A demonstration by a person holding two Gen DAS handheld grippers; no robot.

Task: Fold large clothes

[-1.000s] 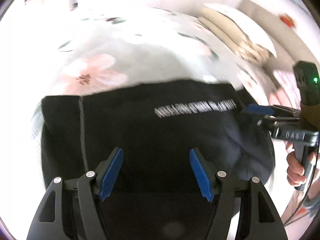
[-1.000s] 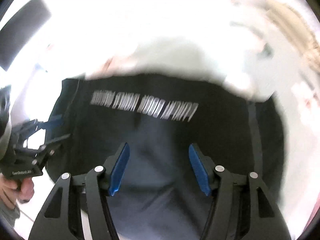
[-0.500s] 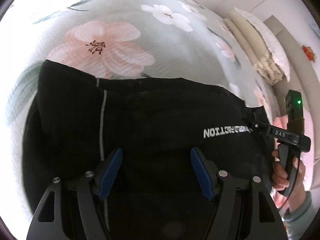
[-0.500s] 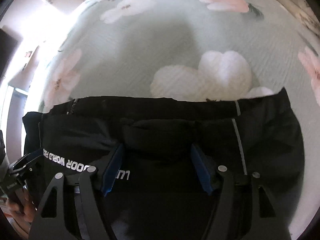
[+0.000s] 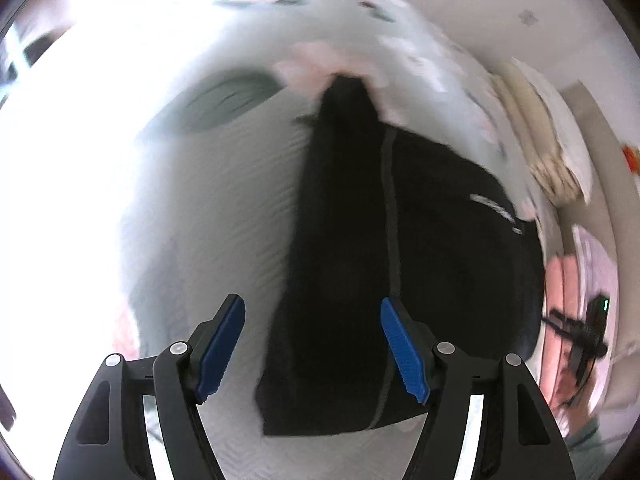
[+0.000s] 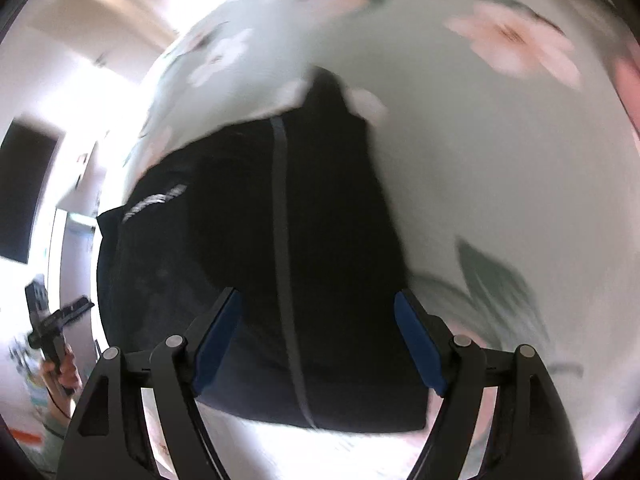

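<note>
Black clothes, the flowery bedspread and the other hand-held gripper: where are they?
Black clothes [image 5: 420, 264]: left wrist view, middle of the folded cloth.
Flowery bedspread [image 6: 516, 40]: right wrist view, on a pink flower.
Right hand-held gripper [image 5: 580, 332]: left wrist view, its black body at the right edge.

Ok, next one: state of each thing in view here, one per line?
Black garment: folded into a compact block, flat on the bedspread, held by neither gripper.
Left gripper: jaws open, empty.
Right gripper: jaws open, just been widening, nothing pinched.
Floral bedspread: spread flat under the garment.
</note>
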